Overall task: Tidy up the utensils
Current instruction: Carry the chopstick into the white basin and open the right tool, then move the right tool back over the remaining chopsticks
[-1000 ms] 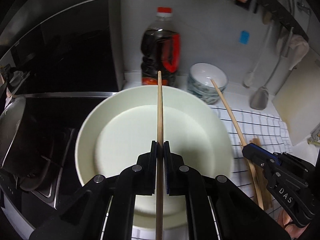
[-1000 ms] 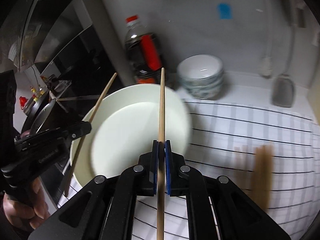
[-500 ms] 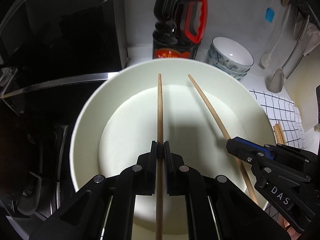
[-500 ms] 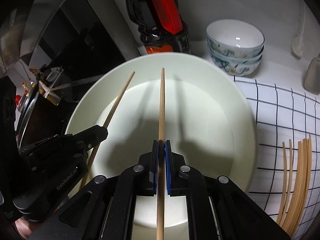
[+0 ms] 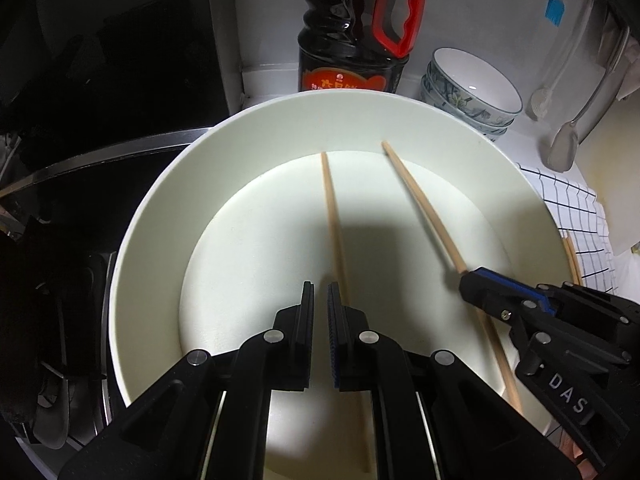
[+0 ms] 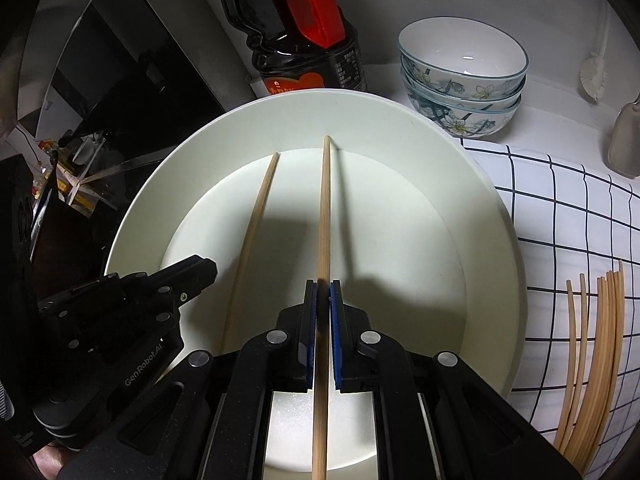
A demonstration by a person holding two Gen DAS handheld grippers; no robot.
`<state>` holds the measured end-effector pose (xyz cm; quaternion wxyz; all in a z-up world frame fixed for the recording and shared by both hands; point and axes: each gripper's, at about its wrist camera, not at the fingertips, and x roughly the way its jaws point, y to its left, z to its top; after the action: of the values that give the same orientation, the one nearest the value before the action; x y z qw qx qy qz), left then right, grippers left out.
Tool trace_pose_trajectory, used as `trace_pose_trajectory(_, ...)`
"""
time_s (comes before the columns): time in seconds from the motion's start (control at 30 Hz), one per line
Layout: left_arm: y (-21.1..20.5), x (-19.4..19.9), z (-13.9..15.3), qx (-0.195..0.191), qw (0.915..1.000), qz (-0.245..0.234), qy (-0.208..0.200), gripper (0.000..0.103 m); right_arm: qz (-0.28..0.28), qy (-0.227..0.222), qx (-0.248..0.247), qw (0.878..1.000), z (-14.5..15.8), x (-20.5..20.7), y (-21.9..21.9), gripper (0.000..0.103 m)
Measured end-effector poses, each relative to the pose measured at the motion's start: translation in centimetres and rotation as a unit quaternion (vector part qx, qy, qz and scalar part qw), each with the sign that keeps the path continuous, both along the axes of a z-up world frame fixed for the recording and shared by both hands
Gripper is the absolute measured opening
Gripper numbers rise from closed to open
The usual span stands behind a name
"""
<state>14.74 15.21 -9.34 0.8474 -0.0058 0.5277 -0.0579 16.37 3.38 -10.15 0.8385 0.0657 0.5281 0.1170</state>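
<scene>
A large white plate [image 5: 160,216] is spread below both grippers. One chopstick [image 6: 325,208] is clamped between the right gripper's [image 6: 323,292] fingers. Another chopstick [image 5: 333,220] lies released on the plate, just right of the left gripper's [image 5: 319,294] slightly parted fingers.

Two chopsticks [image 5: 332,216] in plate [image 5: 160,208]; bottle [image 5: 356,28] behind.

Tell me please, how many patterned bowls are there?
3. The bowls are nested in one stack, to the right of the dark bottle and behind the white plate. Another one may be hidden inside the stack.
</scene>
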Motion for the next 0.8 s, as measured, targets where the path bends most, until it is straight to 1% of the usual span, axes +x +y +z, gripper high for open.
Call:
trace_pose_trajectory(0.03,0.1,0.0,0.0,0.000,1.0000,0.002,0.001,0.016,0.000,-0.002,-0.003,1.000,0.0,0.0,0.0,0.012)
trace_pose_trajectory(0.07,0.2,0.0,0.1,0.002,1.0000,0.005,0.000,0.029,-0.001,-0.005,-0.006,1.000,0.2,-0.1,0.0,0.021)
trace_pose_trajectory(0.1,0.4,-0.1,0.2,0.004,0.9999,0.010,-0.003,0.037,-0.002,-0.011,-0.008,1.000,0.4,-0.2,0.0,0.026)
trace_pose_trajectory(0.13,0.6,-0.2,0.4,0.007,0.9998,0.016,-0.008,0.052,-0.003,-0.013,-0.009,1.000,0.5,-0.3,-0.1,0.026)
trace_pose_trajectory(0.17,0.8,-0.4,0.7,0.008,0.9996,0.021,-0.015,0.061,-0.002,-0.017,-0.013,1.000,0.8,-0.4,-0.1,0.026)
trace_pose_trajectory(0.23,1.1,-1.0,1.3,0.012,0.9993,0.024,-0.027,0.062,-0.002,-0.023,-0.016,1.000,1.1,-0.8,-0.3,0.026)
trace_pose_trajectory(0.3,1.3,-1.4,1.8,0.020,0.9990,0.027,-0.031,0.065,-0.001,-0.028,-0.017,0.999,1.3,-1.2,-0.4,0.027)
trace_pose_trajectory(0.33,1.5,-1.6,2.0,0.023,0.9987,0.031,-0.033,0.069,-0.001,-0.029,-0.018,0.999,1.4,-1.4,-0.4,0.028)
trace_pose_trajectory(0.37,1.7,-1.9,2.3,0.024,0.9985,0.035,-0.036,0.074,-0.001,-0.032,-0.018,0.999,1.5,-1.5,-0.5,0.030)
trace_pose_trajectory(0.4,1.8,-2.2,2.5,0.023,0.9983,0.039,-0.038,0.076,-0.001,-0.034,-0.017,0.999,1.7,-1.7,-0.6,0.032)
trace_pose_trajectory(0.47,2.2,-2.7,2.9,0.022,0.9978,0.047,-0.041,0.084,0.002,-0.038,-0.016,0.999,1.8,-2.1,-0.6,0.033)
trace_pose_trajectory(0.53,2.2,-3.1,3.2,0.021,0.9977,0.048,-0.042,0.085,0.003,-0.042,-0.019,0.999,2.0,-2.5,-0.7,0.034)
trace_pose_trajectory(0.57,2.2,-3.2,3.3,0.023,0.9977,0.048,-0.042,0.087,0.003,-0.046,-0.020,0.999,2.1,-2.8,-0.8,0.037)
trace_pose_trajectory(0.6,2.0,-3.5,3.5,0.028,0.9976,0.047,-0.043,0.088,0.002,-0.051,-0.020,0.998,2.4,-3.1,-0.9,0.042)
trace_pose_trajectory(0.63,1.9,-3.7,3.6,0.032,0.9974,0.046,-0.045,0.088,0.002,-0.055,-0.020,0.998,2.5,-3.4,-1.0,0.044)
trace_pose_trajectory(0.8,1.7,-4.8,4.4,0.035,0.9968,0.054,-0.047,0.092,0.002,-0.057,-0.022,0.998,3.1,-4.4,-1.5,0.049)
